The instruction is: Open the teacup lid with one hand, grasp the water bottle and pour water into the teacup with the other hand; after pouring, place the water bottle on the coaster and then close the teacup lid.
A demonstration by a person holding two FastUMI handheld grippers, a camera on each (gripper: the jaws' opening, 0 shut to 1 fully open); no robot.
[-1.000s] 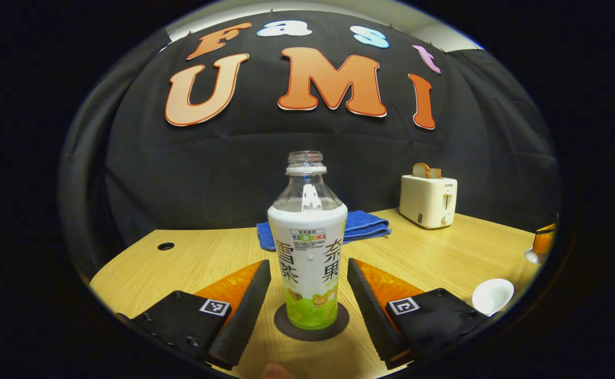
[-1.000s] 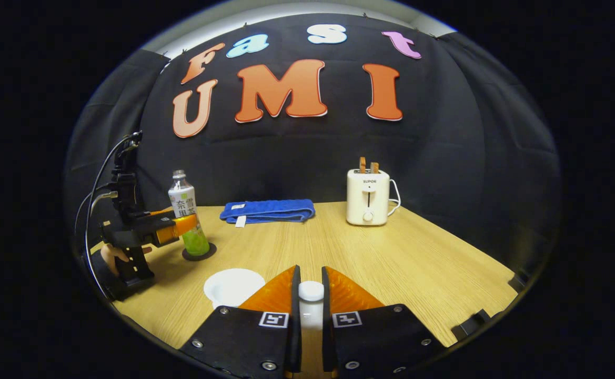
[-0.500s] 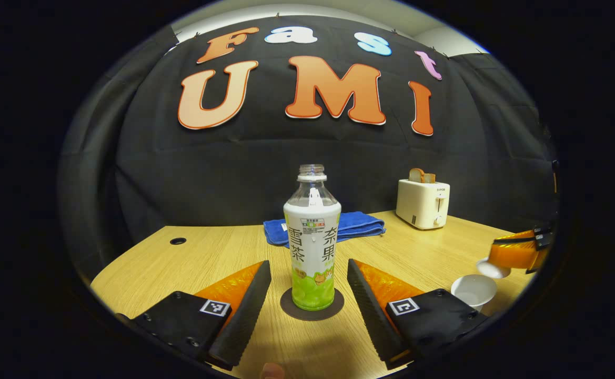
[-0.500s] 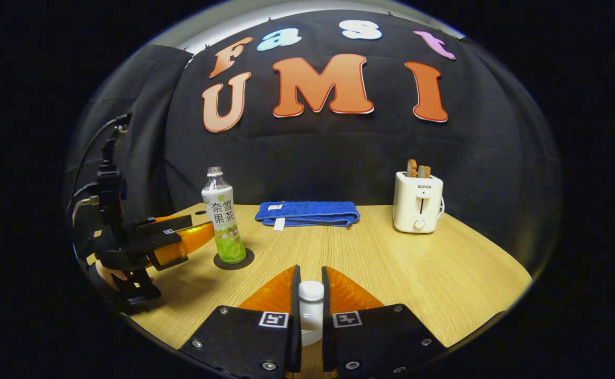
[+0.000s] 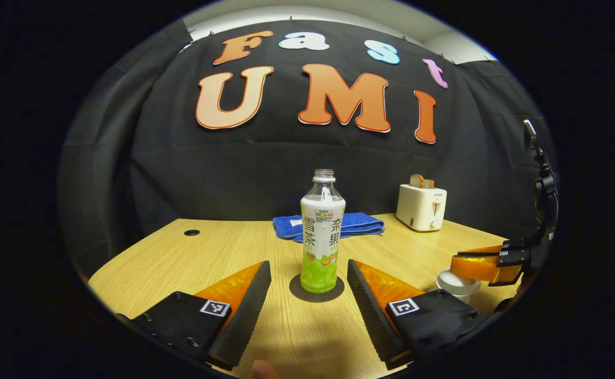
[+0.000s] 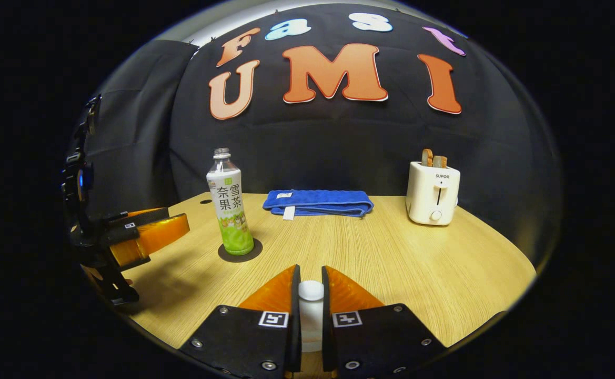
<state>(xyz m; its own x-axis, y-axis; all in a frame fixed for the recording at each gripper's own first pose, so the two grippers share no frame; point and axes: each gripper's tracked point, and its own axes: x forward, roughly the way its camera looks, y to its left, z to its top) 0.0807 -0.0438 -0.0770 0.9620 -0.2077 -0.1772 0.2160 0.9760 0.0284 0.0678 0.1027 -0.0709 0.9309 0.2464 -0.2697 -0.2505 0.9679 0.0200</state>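
The uncapped water bottle (image 5: 322, 237) with a white and green label stands upright on the dark round coaster (image 5: 316, 289). My left gripper (image 5: 308, 263) is open, and the bottle is a little ahead of its fingers, untouched. At the right of the left gripper view, my right gripper (image 5: 483, 266) holds the white lid (image 5: 457, 280) at the teacup (image 5: 464, 298), which is mostly hidden; I cannot tell whether the lid is seated. In the right gripper view, my right gripper (image 6: 310, 279) is shut on the lid's knob (image 6: 311, 290), with the bottle (image 6: 229, 202) and the left gripper (image 6: 149, 234) off to the left.
A folded blue towel (image 6: 318, 202) lies at the back of the wooden table (image 6: 402, 263). A cream toaster (image 6: 433, 192) with bread in it stands at the back right. There is a small round hole (image 5: 191, 232) in the tabletop at the far left.
My left gripper has drawn back from the bottle, which stays on the coaster. My right gripper has carried the lid across and down to the teacup.
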